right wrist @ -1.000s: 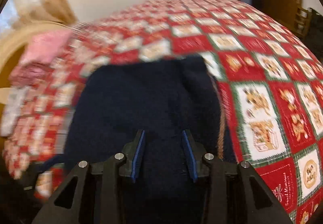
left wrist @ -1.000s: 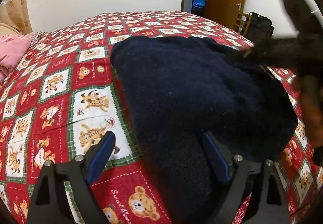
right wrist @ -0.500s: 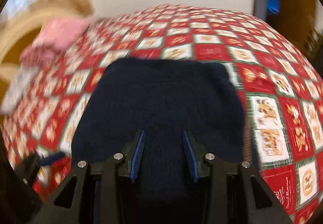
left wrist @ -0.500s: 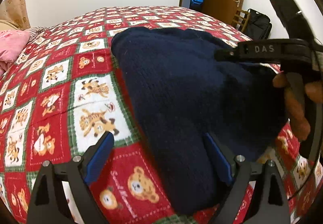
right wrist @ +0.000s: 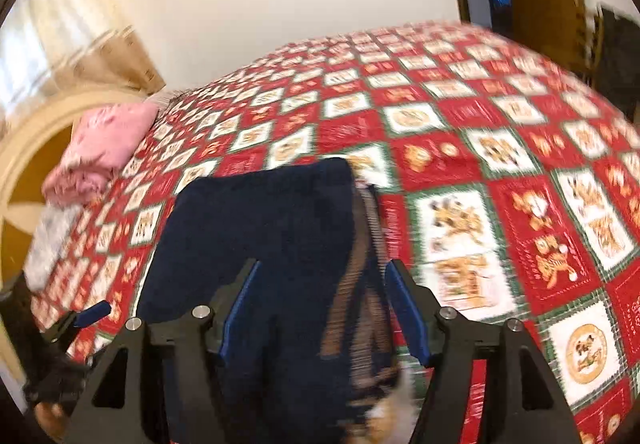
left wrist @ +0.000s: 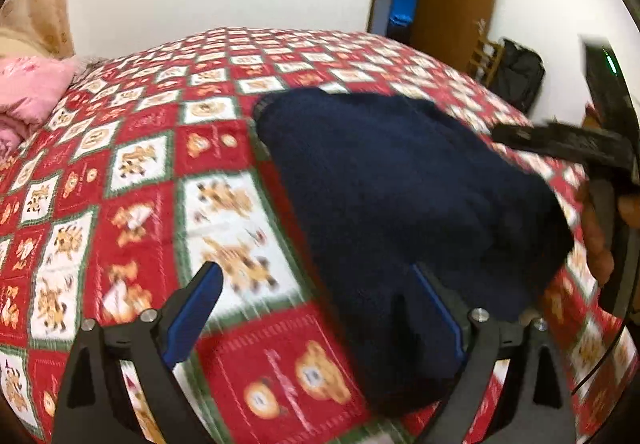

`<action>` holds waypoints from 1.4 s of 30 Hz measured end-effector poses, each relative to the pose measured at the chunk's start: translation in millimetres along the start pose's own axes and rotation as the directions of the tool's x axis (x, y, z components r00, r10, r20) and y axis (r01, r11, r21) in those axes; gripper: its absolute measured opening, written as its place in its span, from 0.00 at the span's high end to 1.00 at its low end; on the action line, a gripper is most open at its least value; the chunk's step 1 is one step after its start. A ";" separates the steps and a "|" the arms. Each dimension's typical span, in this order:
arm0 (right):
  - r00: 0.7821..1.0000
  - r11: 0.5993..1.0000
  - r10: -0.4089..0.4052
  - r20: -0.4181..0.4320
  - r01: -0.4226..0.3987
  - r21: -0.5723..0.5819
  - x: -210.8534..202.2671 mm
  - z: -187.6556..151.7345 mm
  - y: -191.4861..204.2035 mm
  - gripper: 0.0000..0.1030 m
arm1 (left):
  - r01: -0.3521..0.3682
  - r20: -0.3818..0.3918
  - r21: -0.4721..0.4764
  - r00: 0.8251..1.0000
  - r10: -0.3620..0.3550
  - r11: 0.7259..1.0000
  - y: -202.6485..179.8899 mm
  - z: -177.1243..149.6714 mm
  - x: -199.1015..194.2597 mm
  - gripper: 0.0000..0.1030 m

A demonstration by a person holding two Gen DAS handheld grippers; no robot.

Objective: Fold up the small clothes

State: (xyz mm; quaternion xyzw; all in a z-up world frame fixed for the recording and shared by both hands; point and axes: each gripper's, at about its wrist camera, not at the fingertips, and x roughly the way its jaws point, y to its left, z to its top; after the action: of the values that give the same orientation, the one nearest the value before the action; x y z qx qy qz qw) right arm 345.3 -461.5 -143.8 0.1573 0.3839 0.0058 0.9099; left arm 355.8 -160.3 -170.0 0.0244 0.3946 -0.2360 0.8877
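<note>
Left hand-held gripper (left wrist: 316, 308): spread wide, empty, over navy knit (left wrist: 400, 195) edge
Right hand-held gripper (right wrist: 324, 304): jaws just opening, knit between, unpinched
Bed (left wrist: 140, 163): under both

1. Left gripper (left wrist: 316, 308): black angular frame at the bottom of the frame, blue pads, silver screws.
2. Right gripper (right wrist: 324, 304): same black frame, blue pads, silver screws; seen at right edge of the left view with a green light.

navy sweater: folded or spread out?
Folded: the navy sweater lies as a compact block on the bedspread, no sleeves showing.
</note>
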 end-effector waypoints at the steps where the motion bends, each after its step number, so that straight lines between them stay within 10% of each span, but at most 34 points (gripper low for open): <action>1: 1.000 1.000 0.011 -0.007 -0.011 0.028 1.7 2.9 -10.1 0.37 | 0.004 -0.008 -0.021 1.000 -0.004 1.000 4.5 5.1 3.6 0.06; 15: 0.928 0.925 0.333 -0.168 -0.287 0.248 84.8 -8.8 -63.6 0.37 | 0.201 -0.087 -0.247 0.970 -0.228 0.948 24.0 44.2 82.5 0.06; 24: 0.917 0.926 0.355 -0.180 -0.319 0.202 98.4 -7.5 -49.9 0.40 | 0.251 -0.093 -0.279 0.954 -0.286 0.927 24.0 43.4 108.8 0.00; 26: 0.886 0.906 0.412 -0.212 -0.374 0.197 97.2 -12.9 -42.4 0.48 | 0.252 -0.086 -0.269 0.955 -0.283 0.930 21.2 42.7 107.6 0.00; 31: 0.925 0.931 0.345 -0.160 -0.315 0.185 100.5 -12.0 -40.7 0.50 | 0.261 -0.071 -0.257 0.955 -0.288 0.930 22.0 40.8 108.3 0.00; 39: 0.927 0.933 0.343 -0.149 -0.318 0.171 108.0 -11.0 -36.5 0.55 | 0.269 -0.071 -0.236 0.953 -0.293 0.934 18.9 44.3 114.8 0.00; 42: 0.942 0.949 0.308 -0.135 -0.295 0.111 104.6 -14.5 -19.1 0.64 | 0.309 -0.059 -0.214 0.943 -0.328 0.926 15.4 45.8 113.5 0.18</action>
State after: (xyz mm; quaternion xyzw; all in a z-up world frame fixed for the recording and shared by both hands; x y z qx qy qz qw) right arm 406.7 -461.8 -231.7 0.2536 0.4226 0.1400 0.8588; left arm 459.5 -202.5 -221.5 -0.1193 0.4562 -0.3345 0.8159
